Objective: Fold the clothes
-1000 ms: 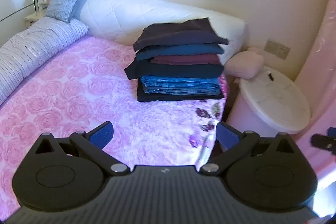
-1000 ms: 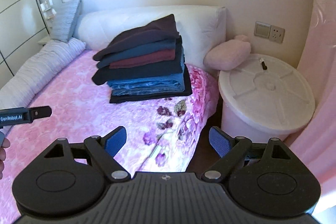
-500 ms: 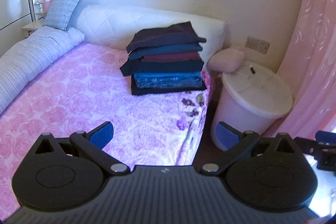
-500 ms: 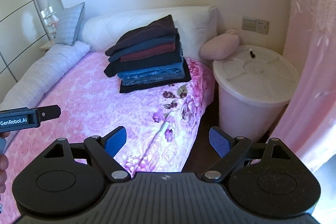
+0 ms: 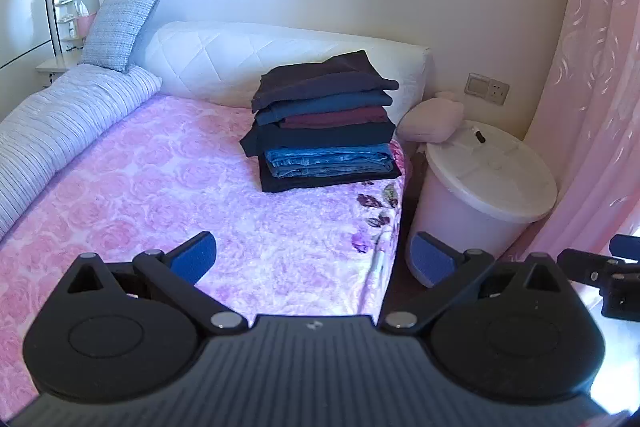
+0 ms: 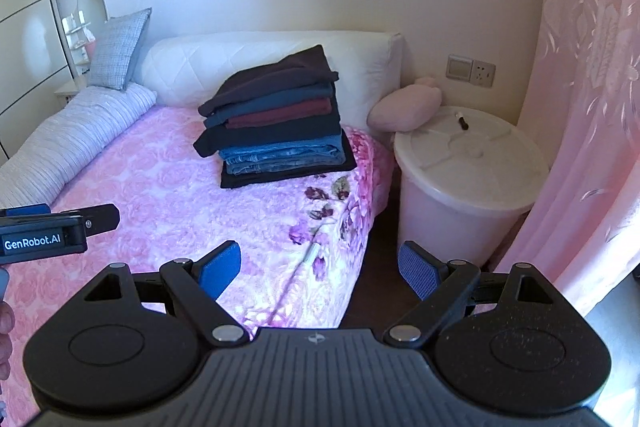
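A stack of folded clothes sits on the pink rose-patterned bed near its far right corner, dark garments on top, blue jeans lower down. My left gripper hovers open and empty well short of the stack, above the bed's right edge. Equally far back, my right gripper is open with nothing between its blue pads, over the bed's edge and floor. The left gripper also shows at the left edge of the right wrist view, held by a hand.
A white lidded bin stands right of the bed with a small dark item on its lid. A pink cushion rests beside it. White padded headboard, grey pillow, striped bolster lie left. Pink curtain hangs at right.
Both grippers have drawn back from the stack, which now looks smaller and farther. More of the bin, curtain and floor has come into view. Both stay open.
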{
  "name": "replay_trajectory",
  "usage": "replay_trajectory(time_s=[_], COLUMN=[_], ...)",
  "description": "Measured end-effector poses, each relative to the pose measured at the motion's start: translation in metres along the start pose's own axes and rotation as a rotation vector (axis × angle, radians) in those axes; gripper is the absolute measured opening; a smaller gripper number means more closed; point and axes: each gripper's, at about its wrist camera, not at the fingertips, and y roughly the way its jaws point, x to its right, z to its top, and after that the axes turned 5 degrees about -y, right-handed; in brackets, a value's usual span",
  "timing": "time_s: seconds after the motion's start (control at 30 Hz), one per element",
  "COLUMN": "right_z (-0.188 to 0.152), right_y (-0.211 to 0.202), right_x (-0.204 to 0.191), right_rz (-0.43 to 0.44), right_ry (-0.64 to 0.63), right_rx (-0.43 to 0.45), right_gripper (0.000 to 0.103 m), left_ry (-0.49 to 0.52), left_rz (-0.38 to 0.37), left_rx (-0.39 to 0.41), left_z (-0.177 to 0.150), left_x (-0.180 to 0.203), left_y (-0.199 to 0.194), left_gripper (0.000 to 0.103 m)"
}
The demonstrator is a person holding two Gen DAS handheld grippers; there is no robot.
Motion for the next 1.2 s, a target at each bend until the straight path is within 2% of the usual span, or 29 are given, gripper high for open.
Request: replay_trajectory(time_s=[0.63, 1.2], right_z=[0.014, 0.02], right_y=[0.011, 0.014], right_x=[-0.035, -0.036], right_rz=[0.023, 0.023], right_ry=[-0.051, -0.087], right_rx=[-0.003, 0.003], right_gripper=[0.088, 0.088], left_ry=[0.028, 0.028], left_rz=[-0.004, -0.01], left_rx=[0.011, 0.012], left_z=[0.007, 0.003], left_x=[-0.007, -0.004], left_y=[0.002, 0.0], left_gripper=[0.102, 0.102])
